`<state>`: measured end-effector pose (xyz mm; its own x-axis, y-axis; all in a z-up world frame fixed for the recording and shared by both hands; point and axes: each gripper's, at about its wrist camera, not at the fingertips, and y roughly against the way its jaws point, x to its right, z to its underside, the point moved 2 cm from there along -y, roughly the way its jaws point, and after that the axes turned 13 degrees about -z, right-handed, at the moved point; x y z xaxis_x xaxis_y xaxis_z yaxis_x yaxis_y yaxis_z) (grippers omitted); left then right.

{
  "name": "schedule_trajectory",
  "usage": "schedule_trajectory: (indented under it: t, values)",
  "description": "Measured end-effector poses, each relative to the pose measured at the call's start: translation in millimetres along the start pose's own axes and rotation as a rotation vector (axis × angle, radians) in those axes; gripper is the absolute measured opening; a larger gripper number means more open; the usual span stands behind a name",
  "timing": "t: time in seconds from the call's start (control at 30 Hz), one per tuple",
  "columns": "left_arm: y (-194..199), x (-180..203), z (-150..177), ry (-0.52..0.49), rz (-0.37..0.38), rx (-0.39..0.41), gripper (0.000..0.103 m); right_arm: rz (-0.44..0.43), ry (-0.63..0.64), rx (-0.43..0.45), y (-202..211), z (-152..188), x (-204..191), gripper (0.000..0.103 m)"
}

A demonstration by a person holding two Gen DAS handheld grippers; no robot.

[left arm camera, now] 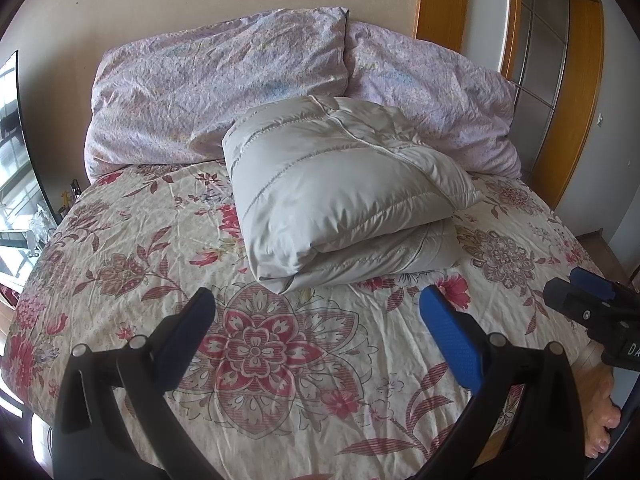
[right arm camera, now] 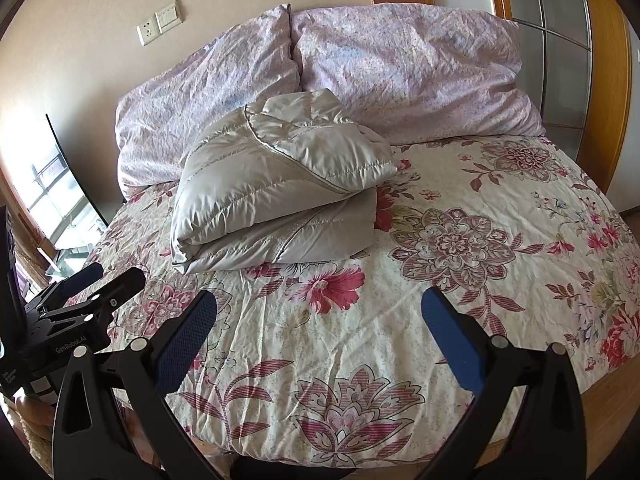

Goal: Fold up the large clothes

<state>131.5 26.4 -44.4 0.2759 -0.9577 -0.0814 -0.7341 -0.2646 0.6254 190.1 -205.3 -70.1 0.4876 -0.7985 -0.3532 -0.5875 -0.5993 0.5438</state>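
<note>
A light grey padded jacket [left arm camera: 340, 192] lies folded into a thick bundle on the floral bedspread [left arm camera: 280, 360], its far end against the pillows. It also shows in the right wrist view [right arm camera: 280, 192]. My left gripper [left arm camera: 318, 308] is open and empty, held above the bedspread short of the jacket's near edge. My right gripper [right arm camera: 320, 312] is open and empty, above the bedspread to the right of the jacket's near end. The right gripper shows at the right edge of the left wrist view [left arm camera: 592, 300]. The left gripper shows at the left of the right wrist view [right arm camera: 80, 292].
Two lilac pillows [left arm camera: 216, 92] [left arm camera: 432, 96] lean on the wall behind the jacket. A wooden door frame [left arm camera: 576, 92] stands at the right. A mirror or window panel [left arm camera: 16, 152] stands left of the bed. A bare foot [left arm camera: 600, 412] is by the bed's edge.
</note>
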Motion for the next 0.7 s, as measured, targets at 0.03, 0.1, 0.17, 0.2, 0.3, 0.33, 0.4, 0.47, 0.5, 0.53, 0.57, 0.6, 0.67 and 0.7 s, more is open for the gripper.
schedule_trajectory:
  t: [0.03,0.1,0.17,0.2,0.3,0.33,0.4,0.47,0.5,0.53,0.57,0.6,0.67,0.7]
  values:
    - [-0.6,-0.5,-0.4,0.0,0.0,-0.001,0.101,0.0,0.001,0.0,0.0,0.1,-0.3,0.102]
    - [-0.4,-0.3,-0.3,0.0,0.001,0.0,0.101,0.001,0.001,0.0,-0.9,-0.1,-0.5,0.102]
    - [-1.0,-0.3,-0.5,0.001,-0.001,-0.001,0.101,0.0,0.001,0.0,-0.6,-0.1,-0.5,0.102]
    - [-1.4,-0.5,-0.3,0.002,-0.002,-0.001,0.101,0.001,0.002,0.0,-1.0,-0.2,-0.4,0.102]
    - [-2.8,-0.9,0.3,0.003,-0.001,-0.003,0.101,0.0,0.001,0.0,-0.8,-0.4,-0.2,0.102]
    - [-3.1,-1.0,0.5,0.004,-0.001,-0.003,0.101,0.001,0.002,0.0,-0.9,-0.4,-0.2,0.102]
    - [-3.3,-0.9,0.7,0.003,0.0,-0.004,0.101,0.0,0.001,-0.001,-1.4,-0.7,0.3,0.102]
    - [-4.1,-1.4,0.9,0.002,0.0,-0.005,0.101,0.0,0.001,0.0,-1.3,-0.8,0.4,0.102]
    - [-4.4,-1.4,0.8,0.002,0.001,-0.006,0.101,0.001,0.001,0.0,-1.3,-0.8,0.4,0.102]
    - [-4.3,-1.3,0.8,0.003,0.001,-0.006,0.101,-0.001,0.002,-0.001,-1.1,-1.0,0.7,0.102]
    - [-4.5,-1.3,0.8,0.003,0.001,-0.006,0.101,-0.001,0.002,-0.001,-1.0,-1.0,0.7,0.102]
    - [-4.8,-1.0,0.9,0.003,0.002,-0.007,0.101,0.0,0.002,-0.001,-1.3,-1.2,0.8,0.102]
    - [-4.8,-0.9,0.8,0.003,0.001,-0.007,0.101,0.0,0.002,-0.001,-1.4,-1.3,1.0,0.102]
    - [-5.2,-1.1,0.9,0.003,0.002,-0.007,0.101,0.0,0.001,-0.001,-1.6,-1.3,1.0,0.102]
